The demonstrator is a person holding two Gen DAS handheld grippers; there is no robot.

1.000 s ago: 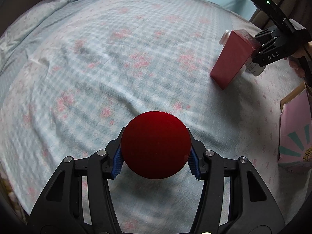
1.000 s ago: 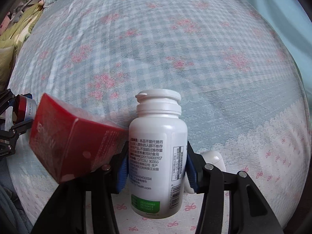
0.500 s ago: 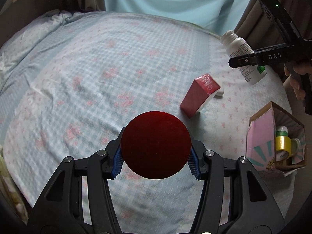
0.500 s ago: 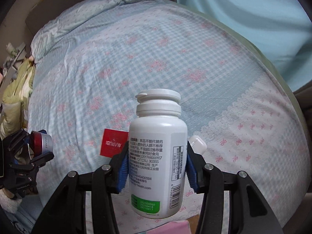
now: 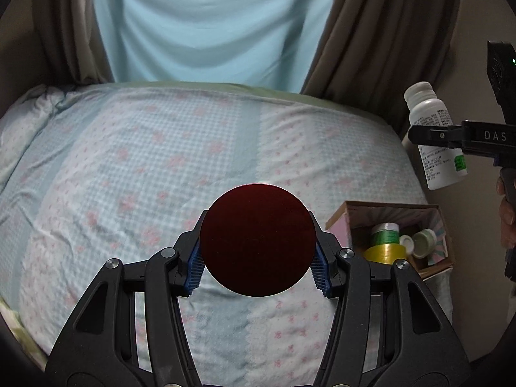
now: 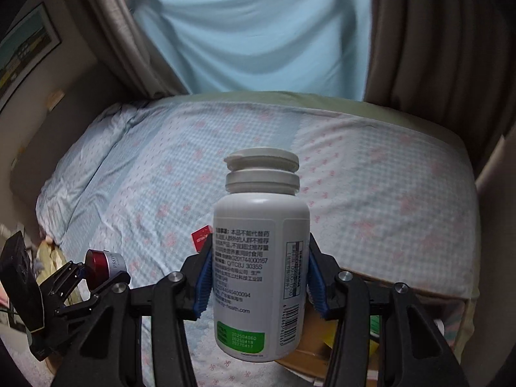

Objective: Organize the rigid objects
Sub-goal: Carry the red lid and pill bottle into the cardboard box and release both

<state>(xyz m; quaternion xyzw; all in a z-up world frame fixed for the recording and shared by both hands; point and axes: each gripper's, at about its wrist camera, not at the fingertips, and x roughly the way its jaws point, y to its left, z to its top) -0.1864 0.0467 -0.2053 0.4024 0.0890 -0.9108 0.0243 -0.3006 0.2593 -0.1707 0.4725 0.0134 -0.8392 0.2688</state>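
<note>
The bed (image 5: 161, 161), under a blue checked sheet with pink flowers, fills most of both views, and its wide middle lies bare with open room on every side. Its far edge meets brown curtains (image 5: 371, 48) and a pale blue drape (image 5: 206, 25); its right edge drops off just beside the cardboard box (image 5: 351, 216), which stands open at the bed's near right corner. Inside the box sit a yellow tape roll (image 5: 383, 253), a green-topped roll (image 5: 383, 230) and a small white-capped jar (image 5: 424, 238), close together; the left wrist view shows them partly hidden by the box wall.

The left gripper (image 5: 258, 262) pinches a dark red round jar (image 5: 258, 240) between its blue pads, held above the bed near the box. From that camera only the jar's round face shows; the right wrist view shows its silver side with part of a printed word.

The right gripper (image 6: 259, 285) is clamped on a white pill bottle (image 6: 259, 258), upright, above the box. A red carton (image 6: 201, 235) lies on the sheet, mostly hidden behind the bottle. A hand (image 5: 506, 219) is cut off at the left wrist view's edge.
</note>
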